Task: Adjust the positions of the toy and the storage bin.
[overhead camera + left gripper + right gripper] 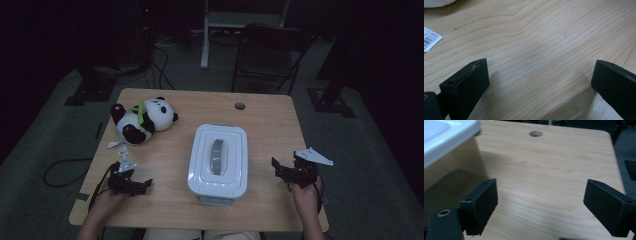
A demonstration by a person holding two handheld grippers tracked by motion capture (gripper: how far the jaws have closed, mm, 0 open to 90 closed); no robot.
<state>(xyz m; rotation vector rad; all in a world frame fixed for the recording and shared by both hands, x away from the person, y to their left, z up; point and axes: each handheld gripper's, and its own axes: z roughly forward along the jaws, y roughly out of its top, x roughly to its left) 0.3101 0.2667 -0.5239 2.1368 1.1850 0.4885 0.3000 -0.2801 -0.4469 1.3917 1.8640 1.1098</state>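
A white lidded storage box (218, 159) with a grey handle on its lid stands in the middle of the wooden table (265, 115). A panda plush (142, 120) with a green strap lies at the far left. My left gripper (142, 186) rests low at the near left, jaws wide apart over bare wood (539, 67), holding nothing. My right gripper (279, 169) hovers to the right of the box, open and empty (540, 195), with the box's lid edge (446, 137) at the upper left of its view.
A white barcode tag (430, 38) lies on the table near the plush (114, 145). A round cable hole (240, 106) sits near the far edge. A dark chair (270, 55) and stands are on the floor beyond the table.
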